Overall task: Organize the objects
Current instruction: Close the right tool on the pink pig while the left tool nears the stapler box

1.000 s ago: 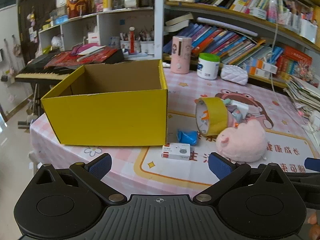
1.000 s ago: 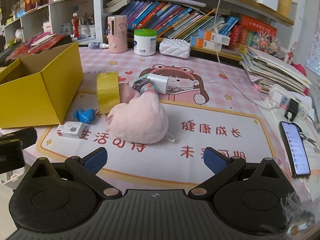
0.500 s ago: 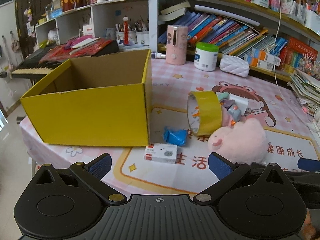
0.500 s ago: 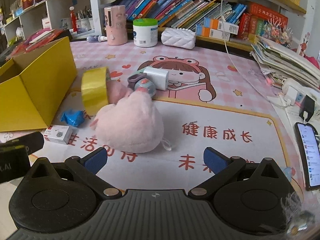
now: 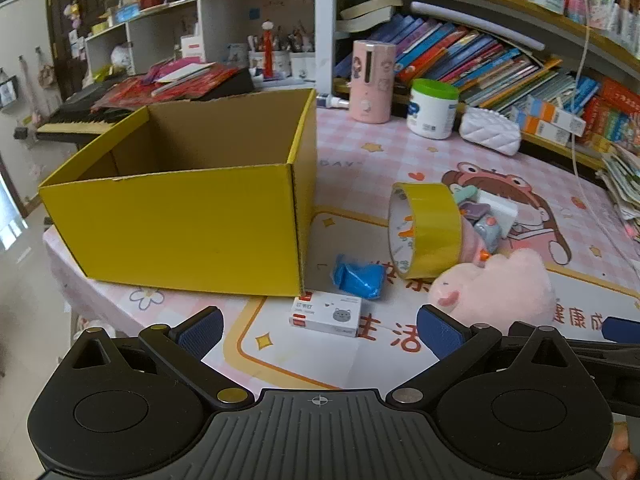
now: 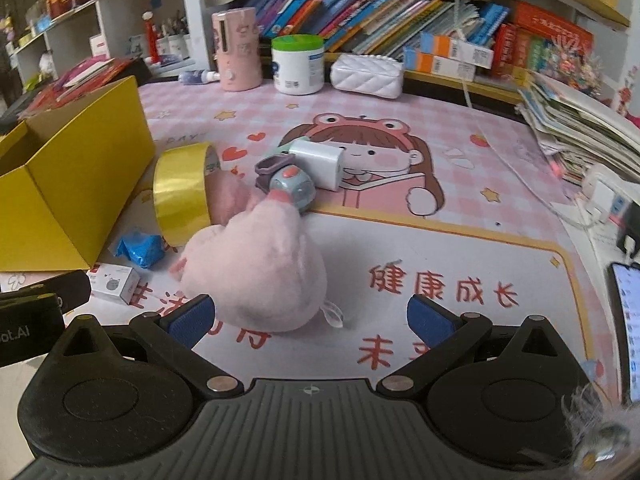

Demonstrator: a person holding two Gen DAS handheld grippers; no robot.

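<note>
Though blurred, only right wrist shows phone [image 6: 628, 328].

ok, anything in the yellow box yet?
No, the left wrist view shows the yellow box holding nothing on its visible brown inner walls; its floor is partly hidden.

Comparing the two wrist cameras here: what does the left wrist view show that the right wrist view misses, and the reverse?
Only the left wrist view: the inside of the yellow box and the keyboard behind it. Only the right wrist view: the phone at the mat's right edge and the paper stack. Both show the tape roll, pink plush, blue wrapper, small white box, and an open claw, left and right.
</note>
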